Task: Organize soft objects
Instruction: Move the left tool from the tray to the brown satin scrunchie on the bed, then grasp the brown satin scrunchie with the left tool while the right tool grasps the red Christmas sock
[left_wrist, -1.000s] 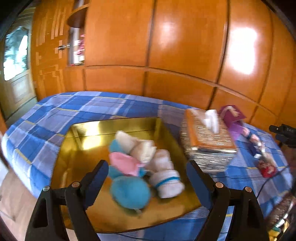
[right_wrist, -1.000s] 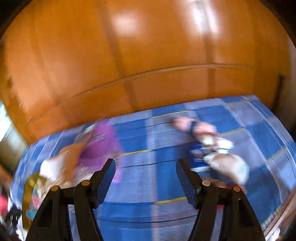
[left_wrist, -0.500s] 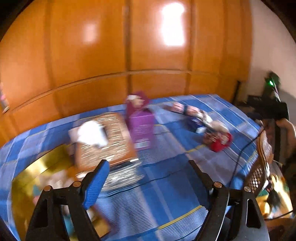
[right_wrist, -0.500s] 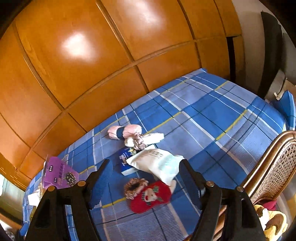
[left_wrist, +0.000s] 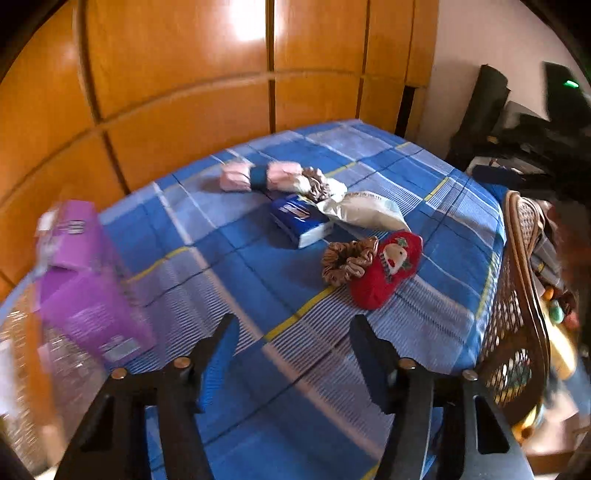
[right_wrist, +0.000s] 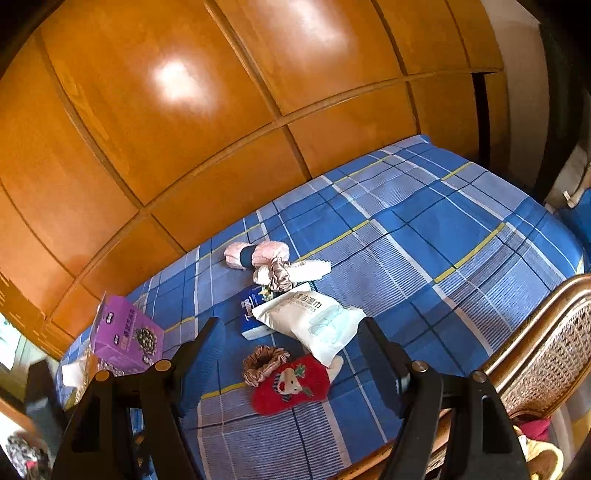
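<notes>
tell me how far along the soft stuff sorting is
Nothing in these views looks sorted yet. Both grippers, left gripper closing and right gripper open, hold nothing. The red sock, brown scrunchie and pink roll still lie on the blue cloth.

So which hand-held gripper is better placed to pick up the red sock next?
Probably the right hand-held gripper: the red sock lies between its open fingers. The left hand-held gripper, closing on nothing, has it ahead and off to the right.
</notes>
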